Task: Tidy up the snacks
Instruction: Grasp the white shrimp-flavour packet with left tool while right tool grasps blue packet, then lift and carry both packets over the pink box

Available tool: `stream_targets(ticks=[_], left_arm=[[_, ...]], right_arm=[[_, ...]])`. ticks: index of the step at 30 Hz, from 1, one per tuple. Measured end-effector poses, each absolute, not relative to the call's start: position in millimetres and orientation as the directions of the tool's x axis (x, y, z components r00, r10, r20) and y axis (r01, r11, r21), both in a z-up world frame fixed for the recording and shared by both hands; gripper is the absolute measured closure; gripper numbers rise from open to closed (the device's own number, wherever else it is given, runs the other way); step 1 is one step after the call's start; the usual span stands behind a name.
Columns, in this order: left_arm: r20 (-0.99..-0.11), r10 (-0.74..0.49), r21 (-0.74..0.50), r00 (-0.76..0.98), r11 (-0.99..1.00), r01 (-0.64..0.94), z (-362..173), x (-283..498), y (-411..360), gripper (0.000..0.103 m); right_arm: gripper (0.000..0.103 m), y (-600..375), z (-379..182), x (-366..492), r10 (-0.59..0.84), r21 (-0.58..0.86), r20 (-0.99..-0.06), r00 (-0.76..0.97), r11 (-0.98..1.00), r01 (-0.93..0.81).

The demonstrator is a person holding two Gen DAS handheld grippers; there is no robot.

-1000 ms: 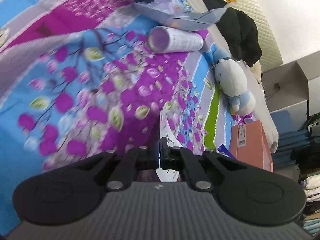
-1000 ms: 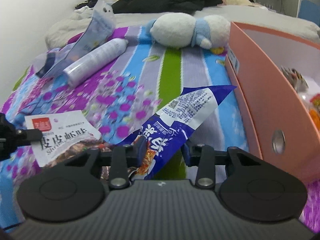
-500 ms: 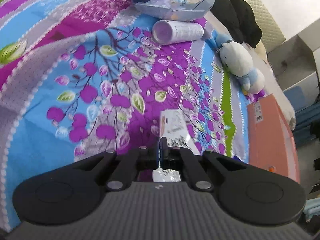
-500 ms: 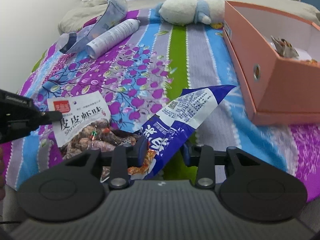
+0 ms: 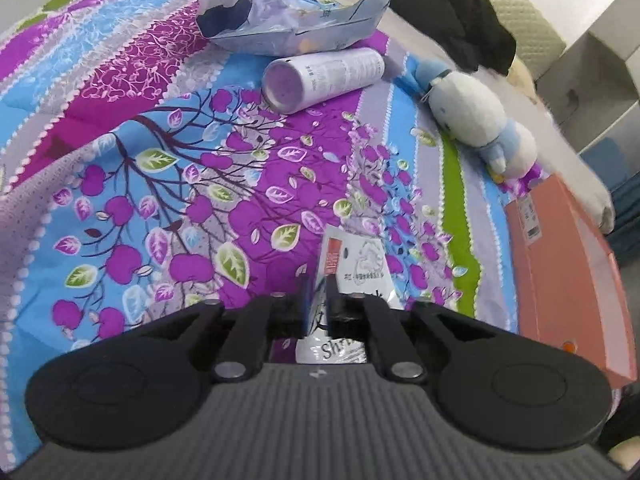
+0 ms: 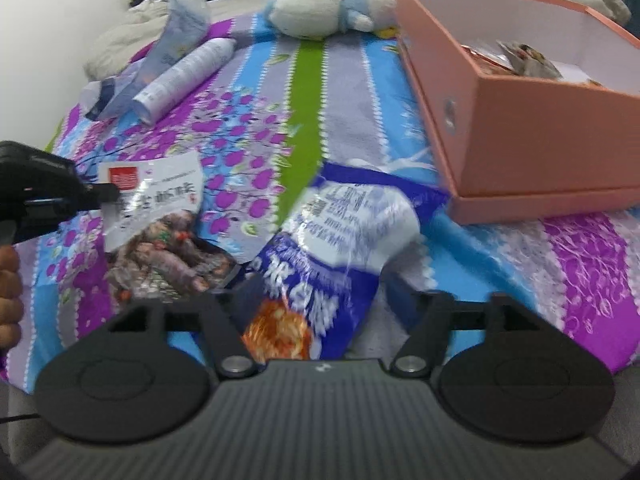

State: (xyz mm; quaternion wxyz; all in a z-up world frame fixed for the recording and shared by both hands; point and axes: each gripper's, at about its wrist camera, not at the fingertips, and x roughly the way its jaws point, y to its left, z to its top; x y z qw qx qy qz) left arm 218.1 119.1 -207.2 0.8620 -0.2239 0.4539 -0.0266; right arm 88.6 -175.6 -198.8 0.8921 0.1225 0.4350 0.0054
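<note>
A white shrimp snack bag (image 5: pixel 360 264) lies on the flowered bedspread (image 5: pixel 160 200). Its near edge stands between the jaws of my left gripper (image 5: pixel 316 284), which are opening and no longer pinch it. The right wrist view shows the same bag (image 6: pixel 160 192) with the left gripper (image 6: pixel 110 196) at its left edge. A blue noodle snack bag (image 6: pixel 340 232), blurred, sags on the bedspread between the jaws of my right gripper (image 6: pixel 320 300). Those jaws are opening wide and stand clear of its sides. The pink box (image 6: pixel 520 140) sits to the right with snack packets (image 6: pixel 520 56) inside.
A white spray can (image 5: pixel 320 76) and a pale blue pouch (image 5: pixel 288 28) lie at the far side of the bed. A white-and-blue plush toy (image 5: pixel 472 116) lies near the box's far end (image 5: pixel 560 280). Black clothing (image 5: pixel 460 12) is heaped behind. A person's hand (image 6: pixel 8 288) shows at the left.
My right jaws have spread wide and the blue bag has dropped from its upright tilt onto the bedspread. My left jaws have parted from the white bag's edge, and that gripper has rolled.
</note>
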Motion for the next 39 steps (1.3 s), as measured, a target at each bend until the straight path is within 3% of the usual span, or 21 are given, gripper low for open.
stream_targets(ticks=[1, 2, 3, 9, 18, 31, 39], left_arm=[[-0.777, -0.243, -0.400, 0.580, 0.903, -0.158, -205.9, 216.9, 117.8, 0.064], [-0.778, -0.236, -0.396, 0.582, 0.904, -0.162, -204.4, 214.3, 116.6, 0.041], [-0.771, -0.232, -0.395, 0.593, 0.904, -0.160, -202.1, 210.4, 115.4, 0.032], [-0.806, -0.186, -0.361, 0.563, 0.907, -0.217, -193.6, 195.1, 108.5, 0.007], [-0.859, -0.229, -0.423, 0.459, 0.822, -0.382, -215.6, 186.7, 87.0, 0.002], [-0.887, -0.219, -0.381, 0.406, 0.843, -0.380, -223.5, 195.3, 48.3, 0.002], [-0.903, -0.178, -0.340, 0.390, 0.852, -0.398, -227.2, 202.4, 39.1, 0.002]], right_arm=[[0.020, -178.5, -200.3, 87.1, 0.117, 0.232, -0.771, 0.626, 0.967, 0.104], [0.020, -180.8, -201.8, 85.8, 0.114, 0.235, -0.769, 0.629, 0.965, 0.114], [0.019, -183.0, -203.3, 85.0, 0.113, 0.240, -0.768, 0.631, 0.963, 0.120], [0.017, -190.2, -204.0, 88.3, 0.121, 0.310, -0.739, 0.663, 0.934, 0.175], [0.016, -175.1, -209.6, 105.9, 0.005, 0.214, -0.752, 0.659, 0.948, 0.237], [0.015, -168.5, -225.8, 108.2, 0.134, 0.255, -0.728, 0.672, 0.963, 0.084], [0.039, -170.3, -220.7, 103.5, 0.179, 0.264, -0.710, 0.682, 0.964, 0.022]])
